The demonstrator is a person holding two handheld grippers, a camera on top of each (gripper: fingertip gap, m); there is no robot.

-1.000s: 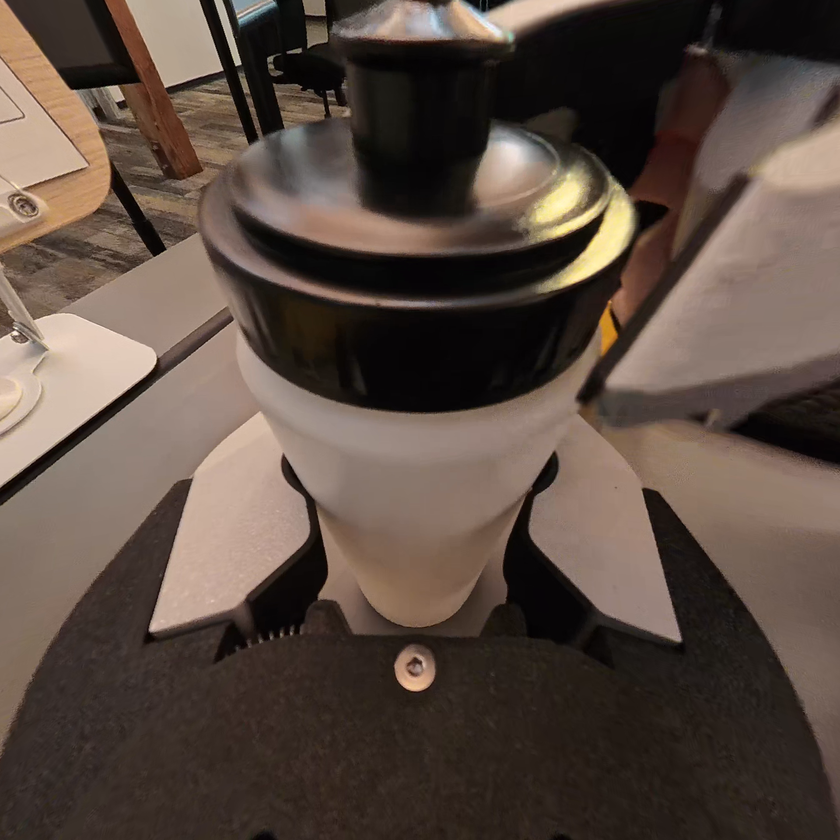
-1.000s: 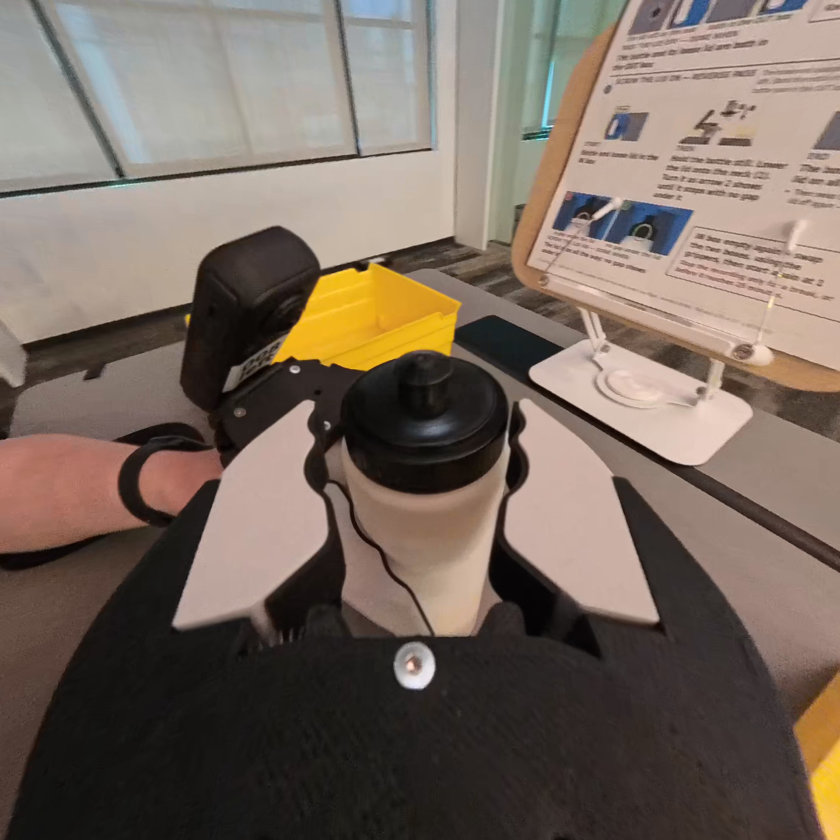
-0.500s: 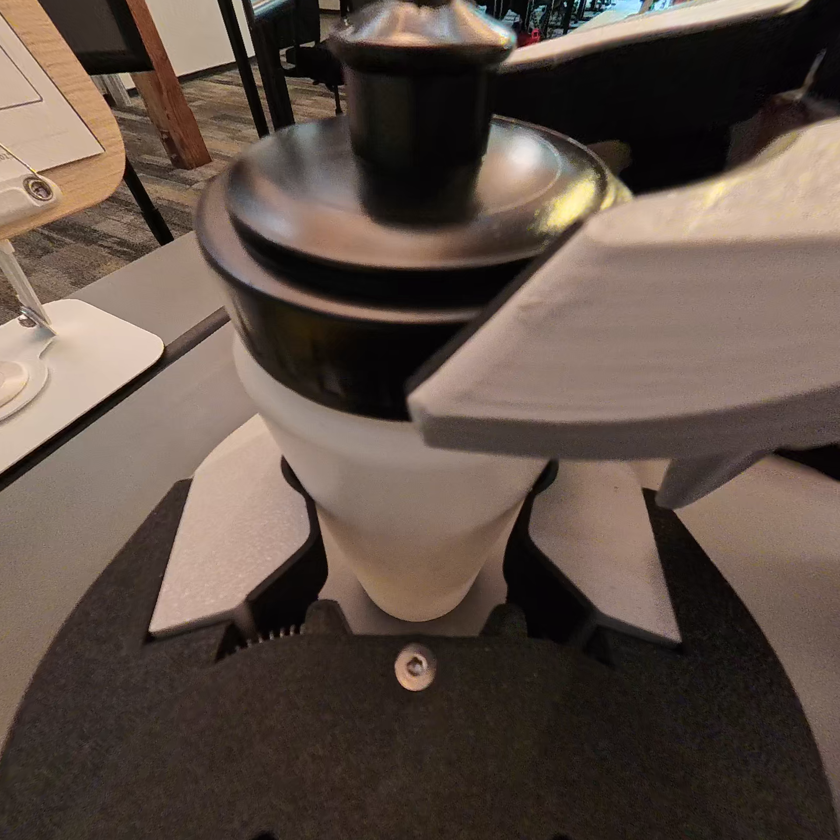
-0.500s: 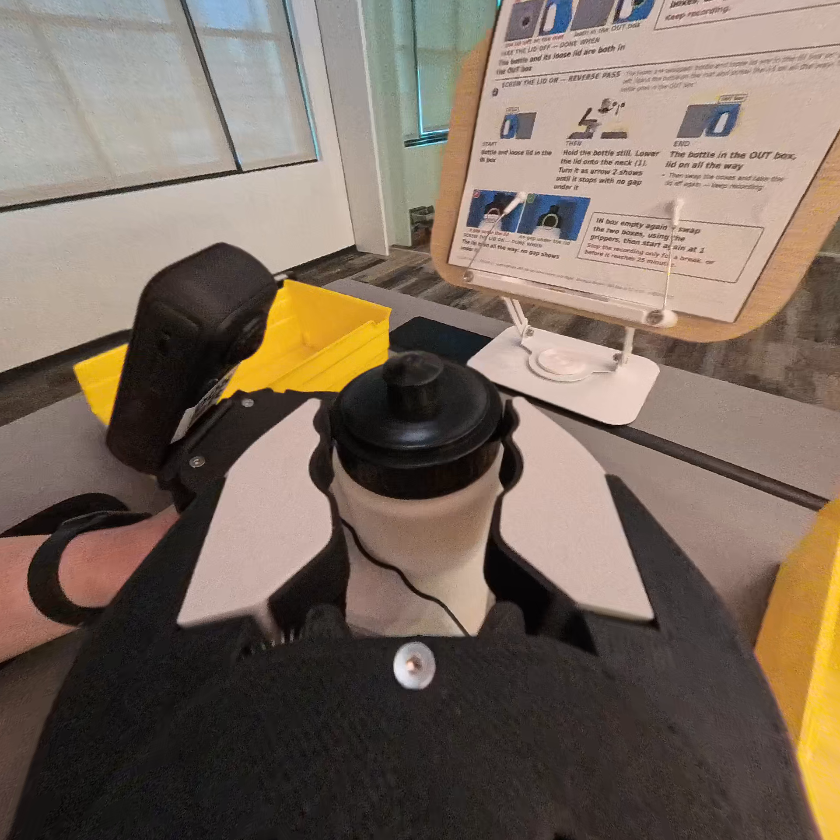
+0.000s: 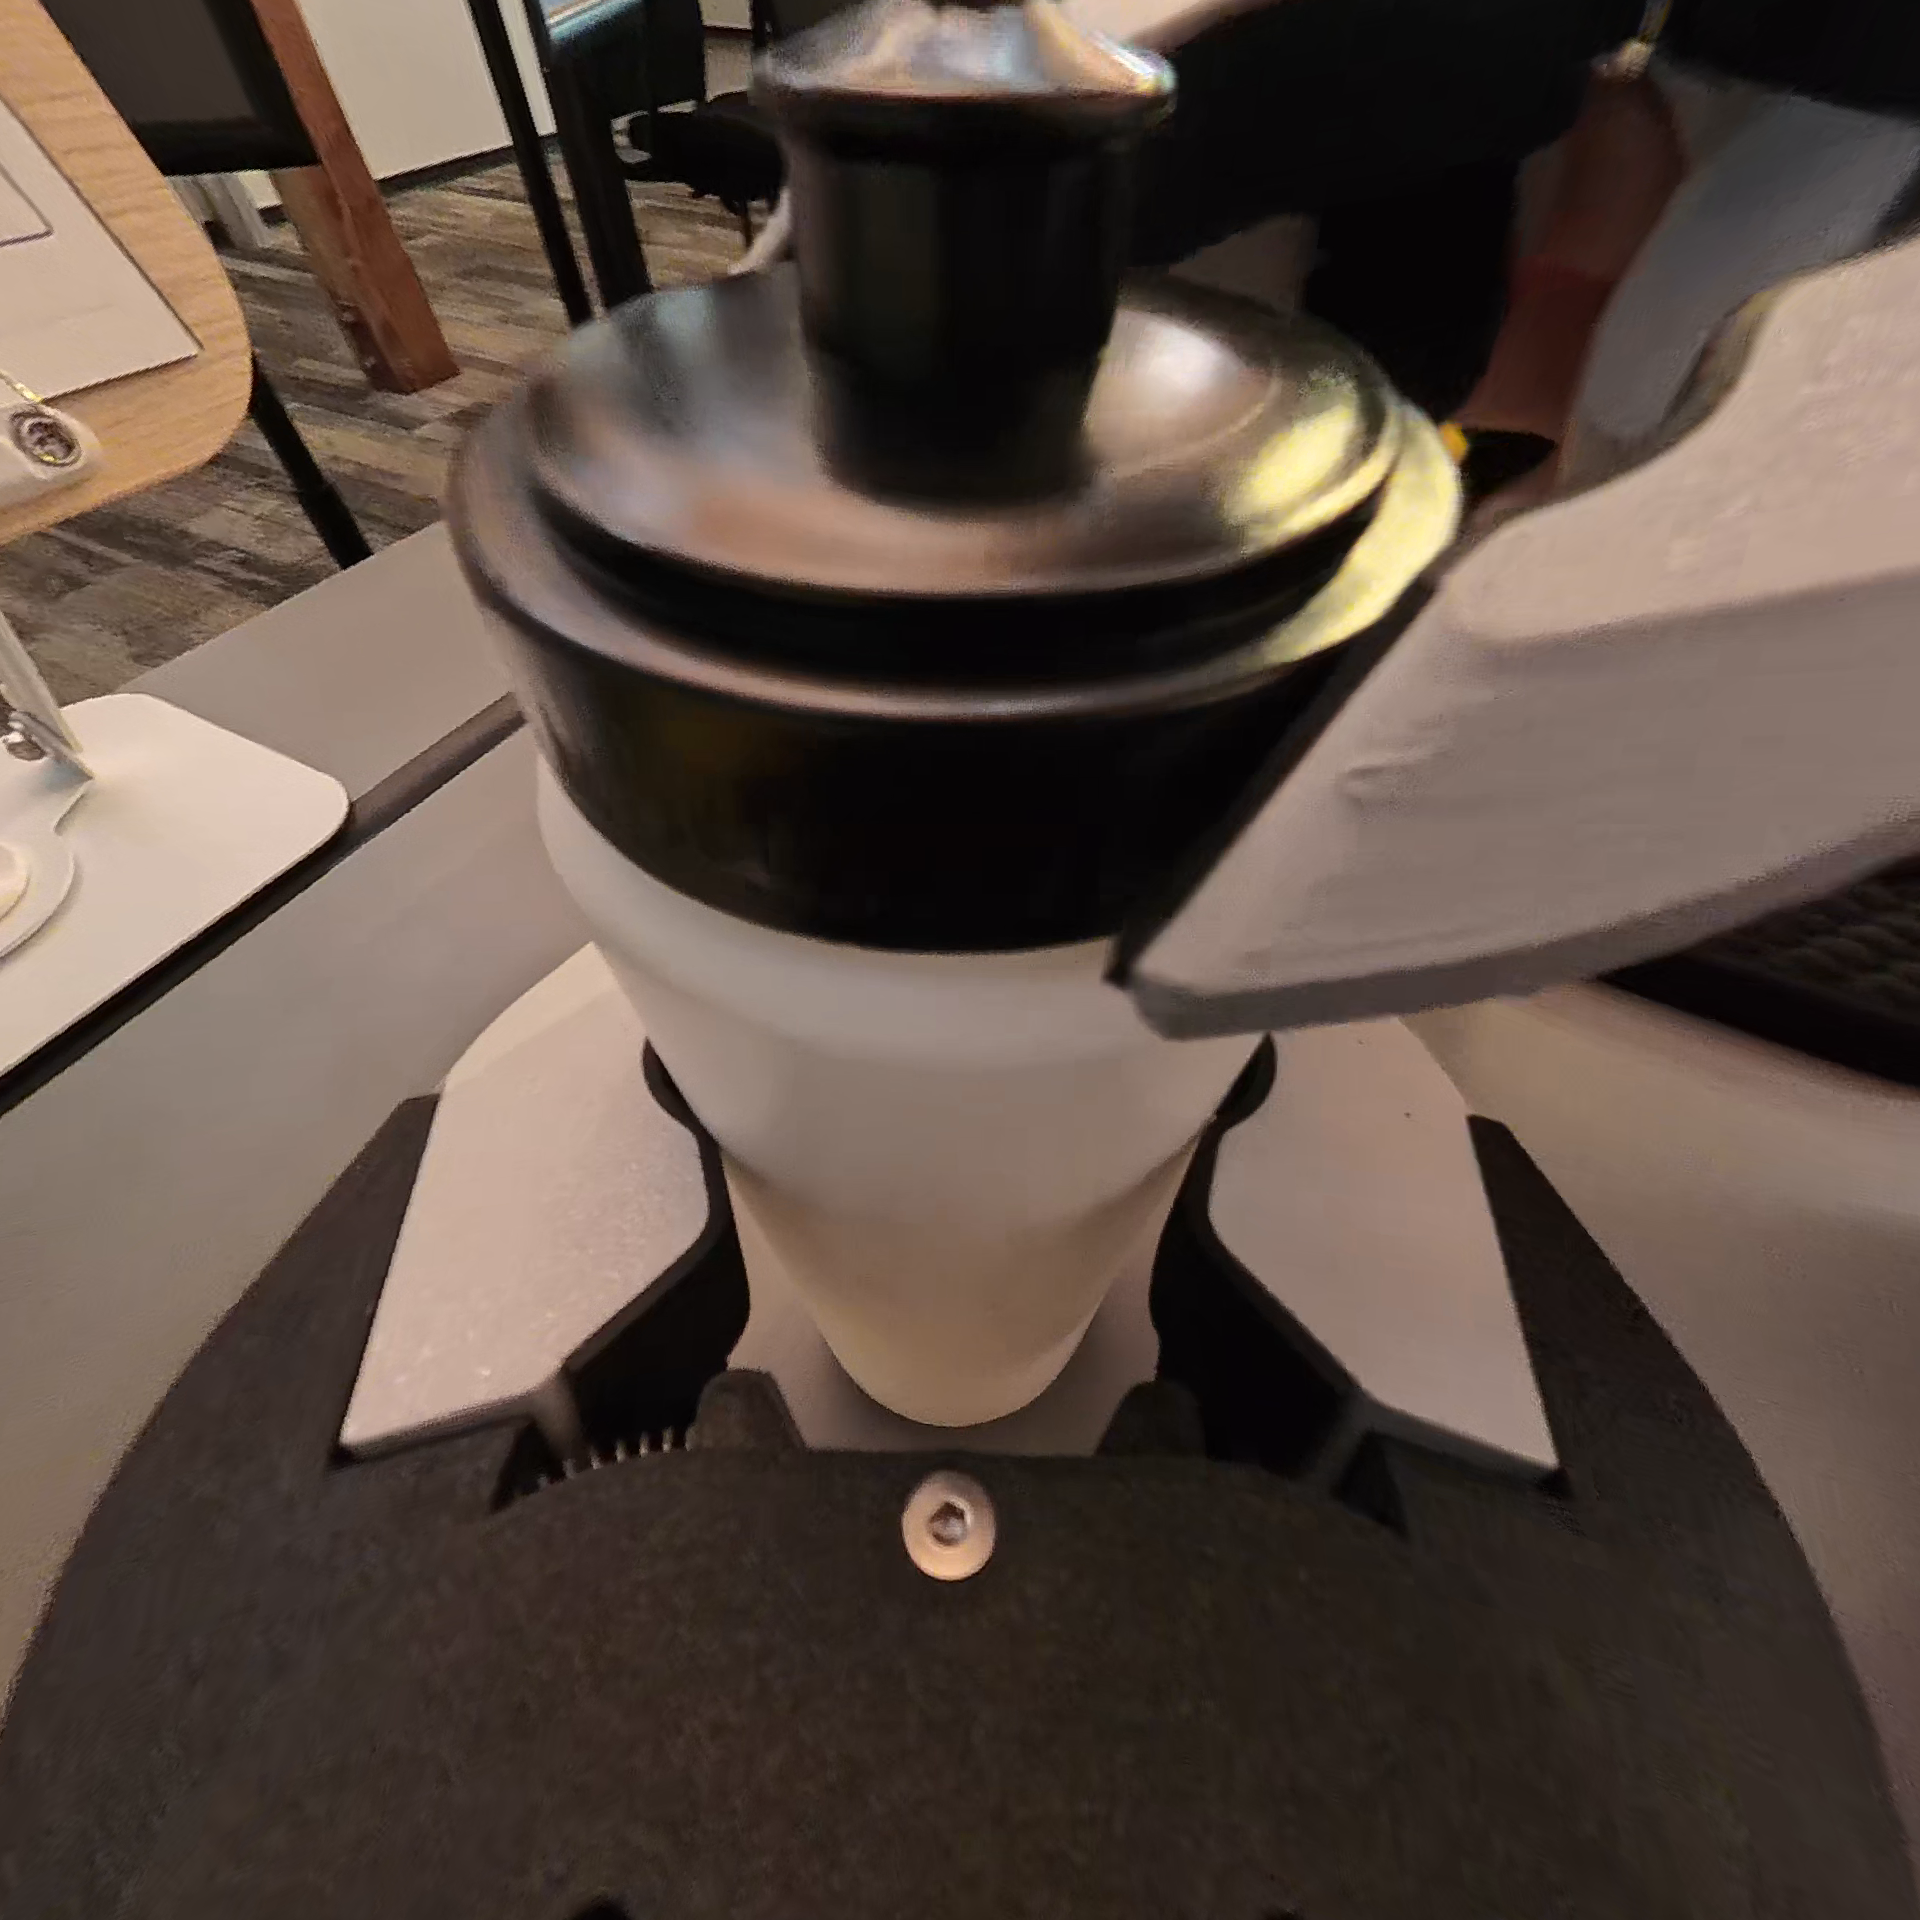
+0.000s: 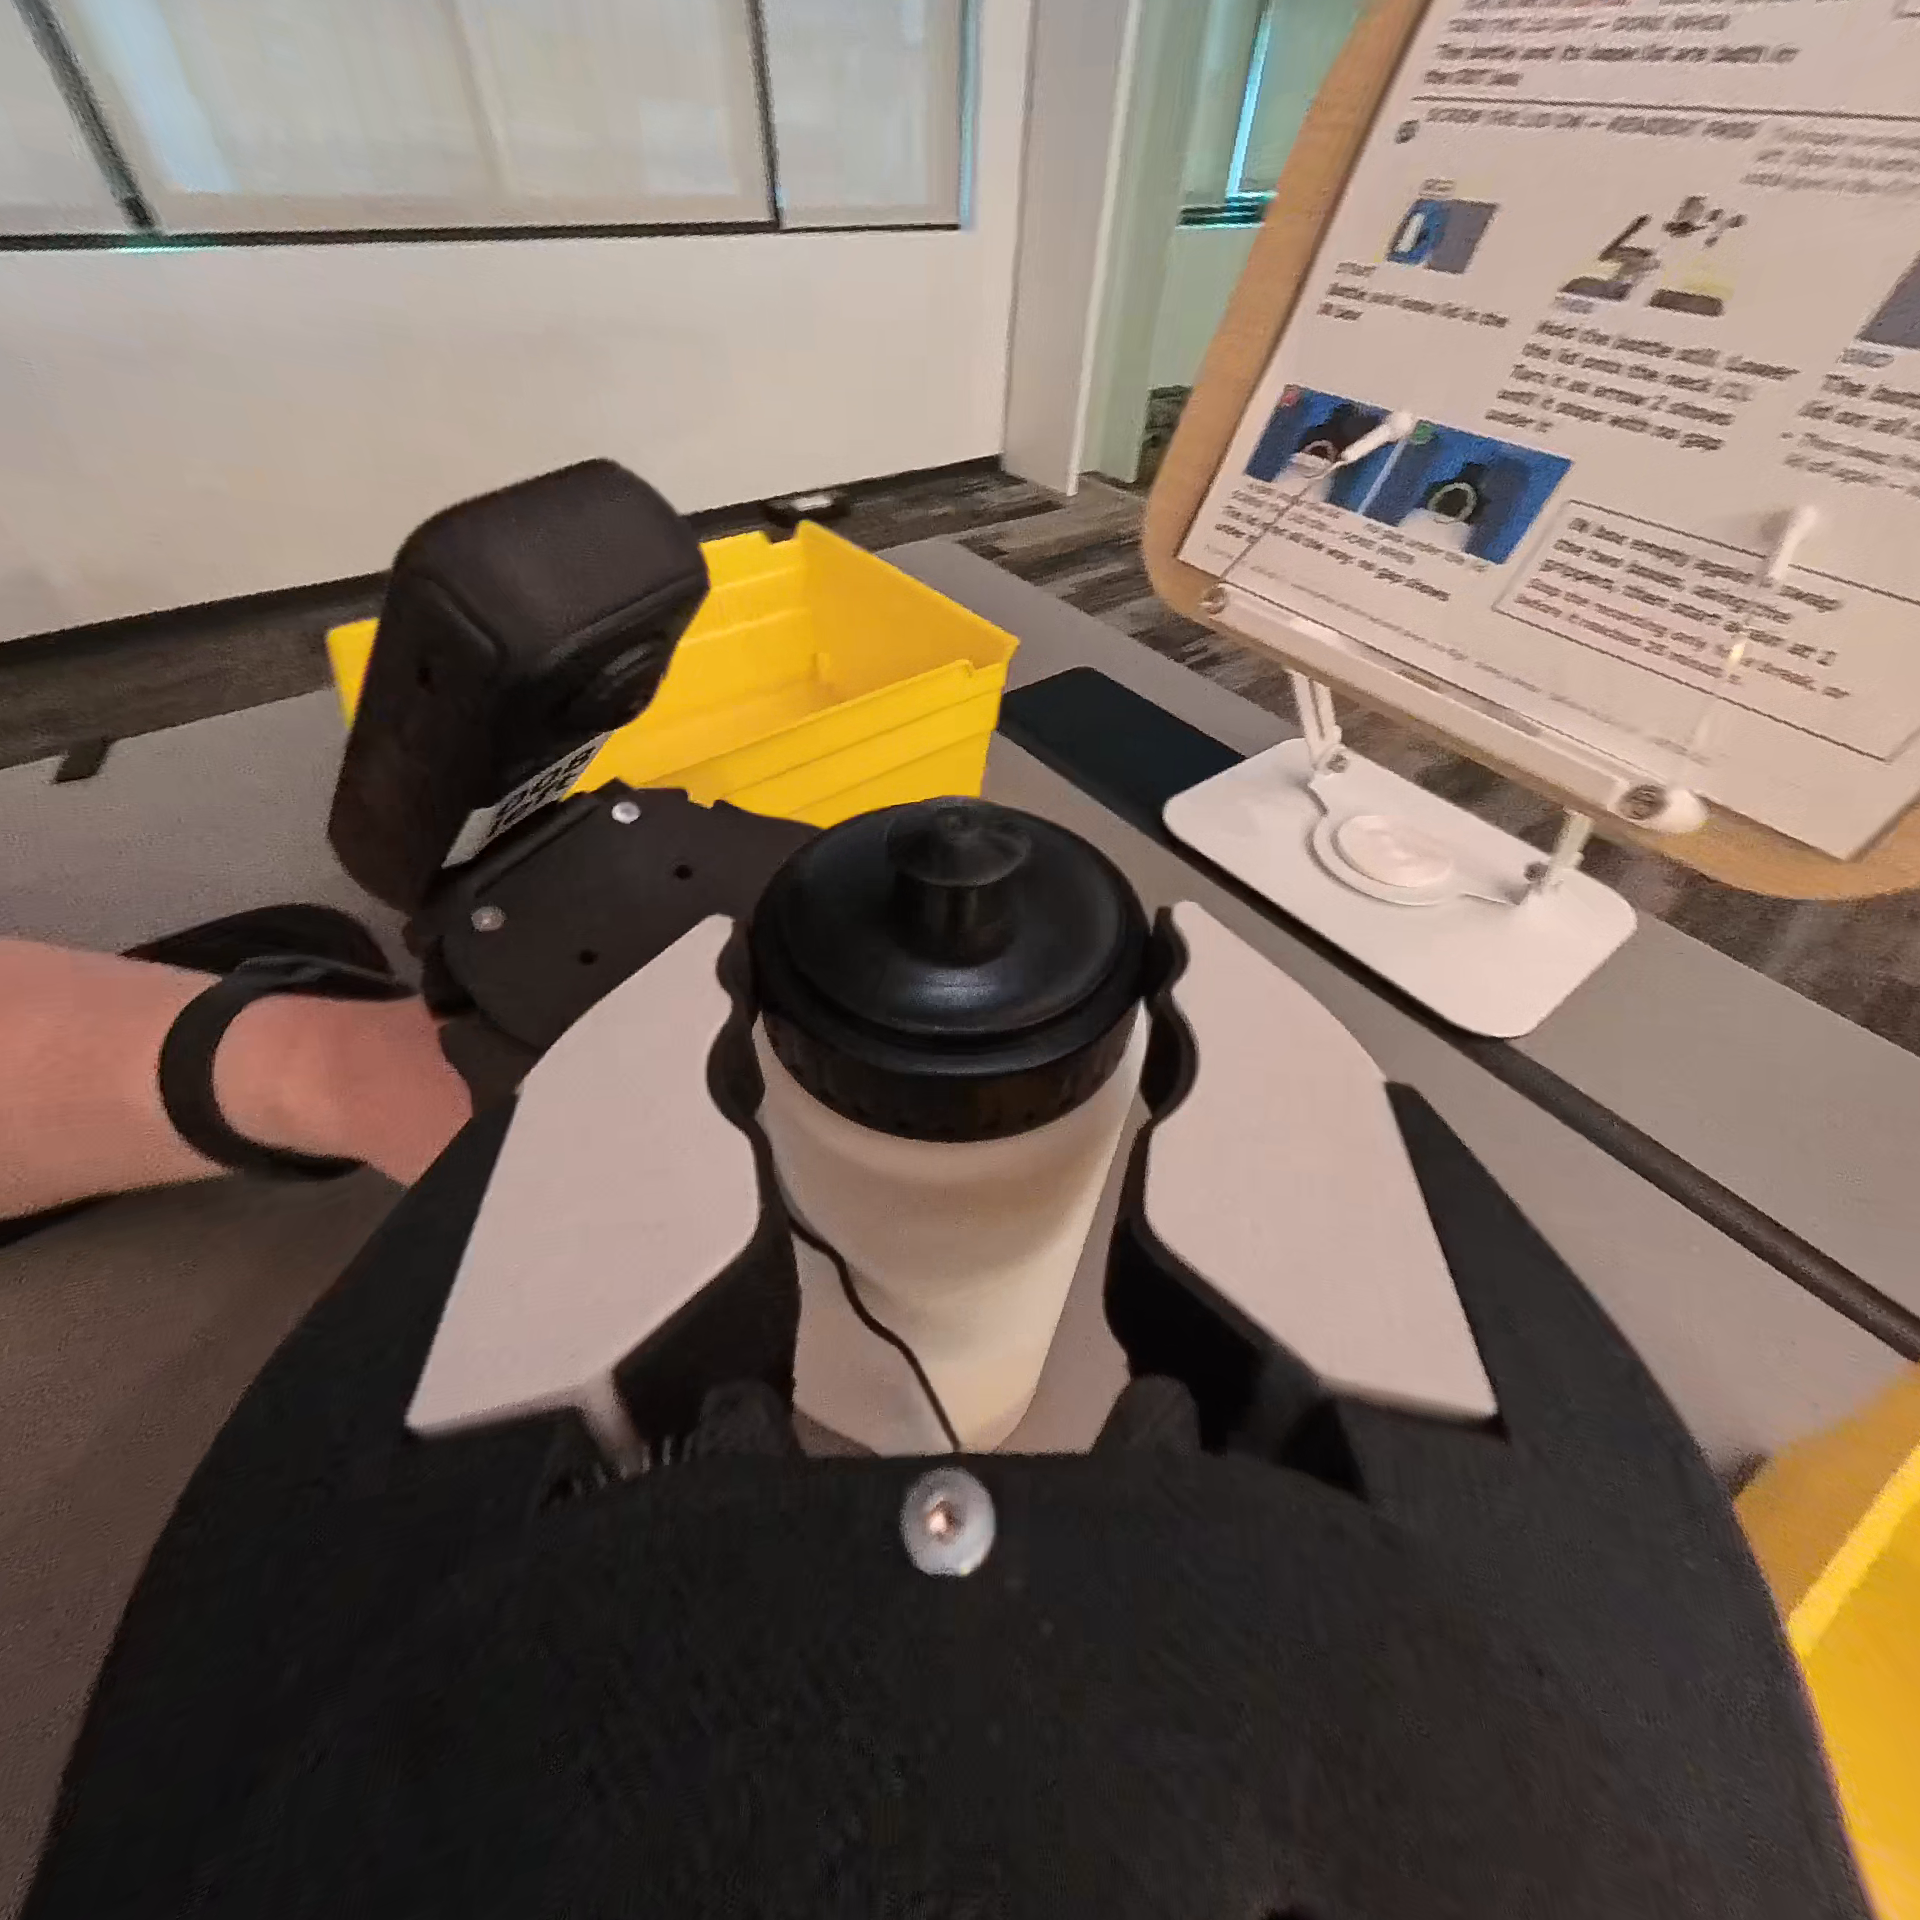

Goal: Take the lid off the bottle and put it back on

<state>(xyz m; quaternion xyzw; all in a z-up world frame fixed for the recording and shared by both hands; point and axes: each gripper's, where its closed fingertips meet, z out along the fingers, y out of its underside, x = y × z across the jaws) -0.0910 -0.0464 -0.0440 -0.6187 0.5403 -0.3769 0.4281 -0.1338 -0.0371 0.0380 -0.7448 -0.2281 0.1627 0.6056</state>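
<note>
Sitting upright on the grey table [image 6: 1714,1049]: a white translucent plastic squeeze bottle [image 5: 935,1122] wearing a round black screw lid with a pull spout [image 5: 935,665], lid fully seated on the neck.

Gripping the bottle's white body low down: the left gripper [image 5: 951,1174], pale flat fingers [image 5: 540,1247] pressing in on both sides, holding it steady.

Coming in from the right side of the left wrist view: one pale finger of the right gripper [image 6: 951,1049], lying against the black lid's edge. Bit blurry there.

Looking at the right wrist view: right gripper's fingers [image 6: 623,1174] narrowed around the lid's ribbed rim, notched edges hugging it on both sides, clamping the lid.

Peeking out behind, left of the bottle: the left gripper's black body and camera housing, plus a person's forearm with a black wrist strap [image 6: 208,1070].

Sitting further back on the table: an open yellow plastic bin [image 6: 831,675]. Standing off to the right: a wooden board with a printed instruction sheet [image 6: 1558,416] on a white stand [image 6: 1455,935]. Poking in at the lower right corner: another yellow bin edge [image 6: 1860,1621].
</note>
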